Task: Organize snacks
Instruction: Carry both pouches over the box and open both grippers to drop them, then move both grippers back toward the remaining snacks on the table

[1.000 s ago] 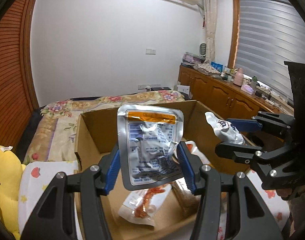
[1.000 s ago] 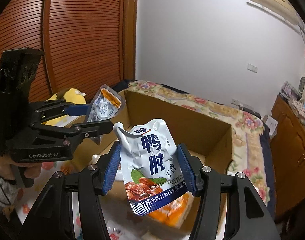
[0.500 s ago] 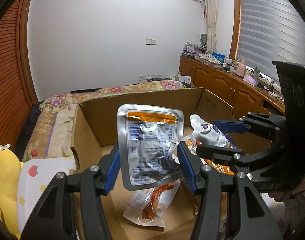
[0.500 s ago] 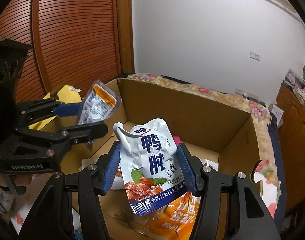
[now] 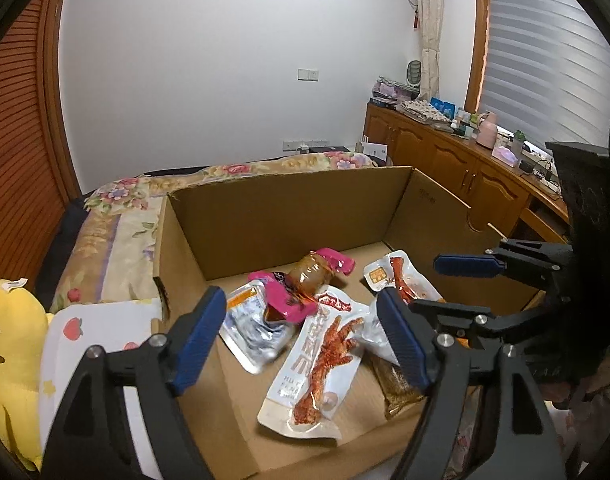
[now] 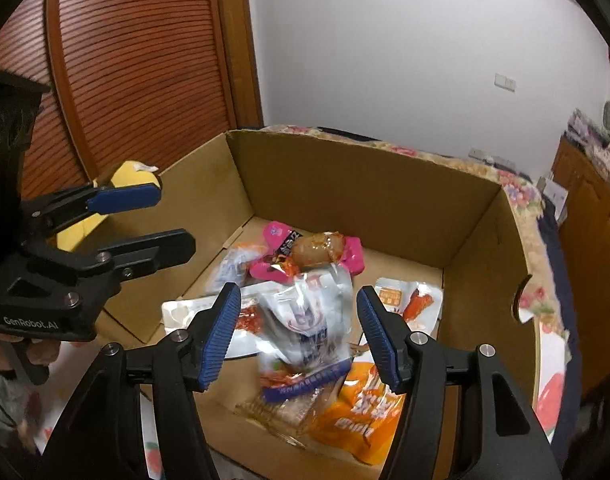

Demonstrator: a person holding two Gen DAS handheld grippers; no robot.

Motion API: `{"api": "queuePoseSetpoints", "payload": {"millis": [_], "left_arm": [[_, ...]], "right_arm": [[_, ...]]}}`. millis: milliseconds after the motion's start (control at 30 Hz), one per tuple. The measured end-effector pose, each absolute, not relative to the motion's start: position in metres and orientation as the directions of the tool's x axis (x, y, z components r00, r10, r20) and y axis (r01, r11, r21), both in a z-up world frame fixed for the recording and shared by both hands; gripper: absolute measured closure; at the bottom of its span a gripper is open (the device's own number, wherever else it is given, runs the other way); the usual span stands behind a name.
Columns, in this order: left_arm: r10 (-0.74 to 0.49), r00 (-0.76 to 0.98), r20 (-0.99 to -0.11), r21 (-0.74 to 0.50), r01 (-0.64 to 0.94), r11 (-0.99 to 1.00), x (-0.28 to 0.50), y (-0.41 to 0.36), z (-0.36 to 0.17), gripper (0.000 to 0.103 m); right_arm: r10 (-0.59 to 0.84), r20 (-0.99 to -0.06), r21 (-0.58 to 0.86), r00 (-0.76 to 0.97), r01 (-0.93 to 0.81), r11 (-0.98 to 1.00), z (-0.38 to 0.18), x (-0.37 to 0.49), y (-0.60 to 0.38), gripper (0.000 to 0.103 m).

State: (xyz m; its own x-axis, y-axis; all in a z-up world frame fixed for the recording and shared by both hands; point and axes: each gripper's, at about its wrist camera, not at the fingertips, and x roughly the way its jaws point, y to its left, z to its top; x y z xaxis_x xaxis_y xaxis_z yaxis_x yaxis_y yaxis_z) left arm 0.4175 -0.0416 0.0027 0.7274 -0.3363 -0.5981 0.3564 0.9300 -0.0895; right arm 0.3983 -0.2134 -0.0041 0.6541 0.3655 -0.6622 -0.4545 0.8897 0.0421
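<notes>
My left gripper [image 5: 301,340] hangs over the near left of the open cardboard box [image 5: 289,208]; its jaws are opening with nothing between them. The silver pouch [image 5: 251,332] lies on the box floor just beyond its left finger. My right gripper [image 6: 301,336] is over the near right of the box [image 6: 345,188]. Its jaws are opening too, and the white blue-lettered pouch [image 6: 309,320], blurred, is between the pads without being pressed. A pink-wrapped sausage [image 5: 313,276], a chicken-foot pouch [image 5: 321,360] and an orange pack [image 6: 361,404] lie inside.
The box stands on a floral bedspread [image 5: 117,216]. A yellow plush toy [image 5: 9,340] sits left of the box. Wooden cabinets [image 5: 445,152] with clutter line the right wall. A person's hand [image 6: 33,356] grips the left tool.
The silver pouch has left the left jaws and dropped into the box. The right jaws have widened and the white pouch is slipping down. Both grippers have tipped lower over the box.
</notes>
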Motion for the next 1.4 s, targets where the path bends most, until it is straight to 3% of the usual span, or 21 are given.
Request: {"api": "queuePoseSetpoints", "payload": {"millis": [867,933,1000,1167,1400], "left_arm": [[-0.317,0.789,-0.526,-0.045,0.346,0.937,0.299,-0.012,0.045,0.025],[-0.329,0.783,-0.528,-0.052,0.357,0.933,0.291,-0.01,0.04,0.025],[-0.329,0.78,-0.533,-0.043,0.363,0.931,0.282,-0.009,0.034,0.025],[-0.319,0.762,-0.563,-0.035,0.364,0.931,0.269,-0.006,0.011,0.025],[-0.309,0.709,-0.633,-0.062,0.352,0.934,0.263,0.001,-0.03,0.025]], "right_arm": [[0.318,-0.572,0.024,0.756,-0.372,0.928,0.051,0.263,-0.224,0.04],[0.321,-0.57,0.033,0.757,-0.369,0.929,0.046,0.253,-0.227,0.036],[0.316,-0.565,0.037,0.762,-0.358,0.933,0.04,0.245,-0.23,0.024],[0.293,-0.589,0.056,0.754,-0.323,0.945,0.015,0.235,-0.233,0.013],[0.282,-0.658,0.084,0.698,-0.304,0.949,-0.027,0.242,-0.225,0.011]]}}
